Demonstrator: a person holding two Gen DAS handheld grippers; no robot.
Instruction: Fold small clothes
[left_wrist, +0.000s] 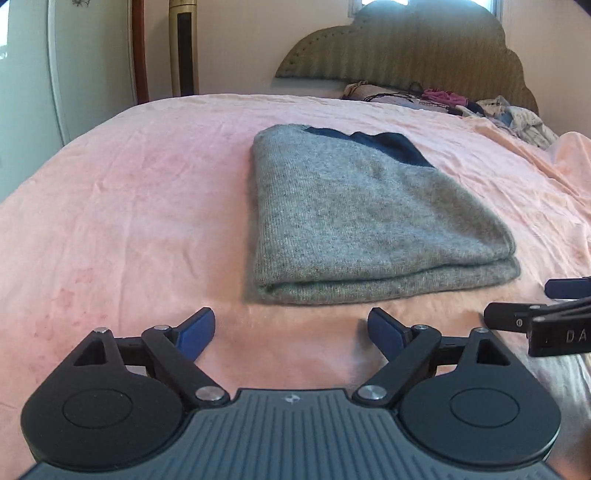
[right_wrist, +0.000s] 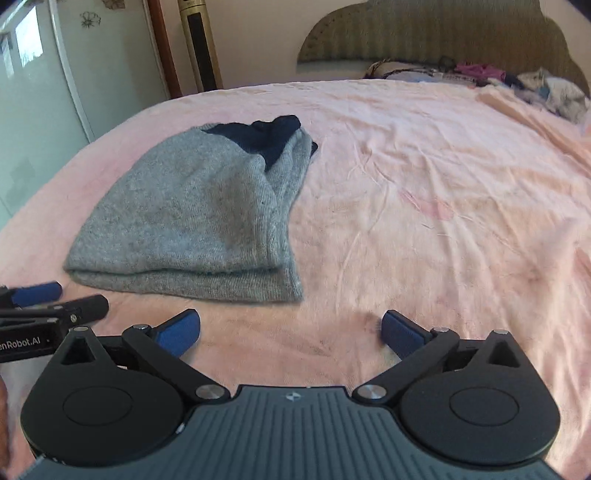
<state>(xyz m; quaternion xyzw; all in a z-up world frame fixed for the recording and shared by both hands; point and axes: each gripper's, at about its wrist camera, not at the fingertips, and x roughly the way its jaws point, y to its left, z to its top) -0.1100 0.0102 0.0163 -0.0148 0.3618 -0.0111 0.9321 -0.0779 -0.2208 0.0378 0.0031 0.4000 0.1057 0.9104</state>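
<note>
My left tongs (left_wrist: 291, 332) stand spread wide with nothing between the blue pads (left_wrist: 195, 330), poised over bare pink bedsheet (left_wrist: 129, 192) just short of the near edge of the folded grey sweater (left_wrist: 362, 218). My right tongs (right_wrist: 291, 334) are likewise wide apart and hold nothing, with only sheet beneath them, to the right of the sweater's near corner. Each tongs shows at the edge of the other's view, close alongside. The sweater lies flat on the bed, folded into a thick rectangle, its doubled fold towards me and a dark navy part (right_wrist: 255, 136) at the far end. Far off by the headboard (left_wrist: 424, 51) sits a heap of loose clothes (left_wrist: 491, 110).
</note>
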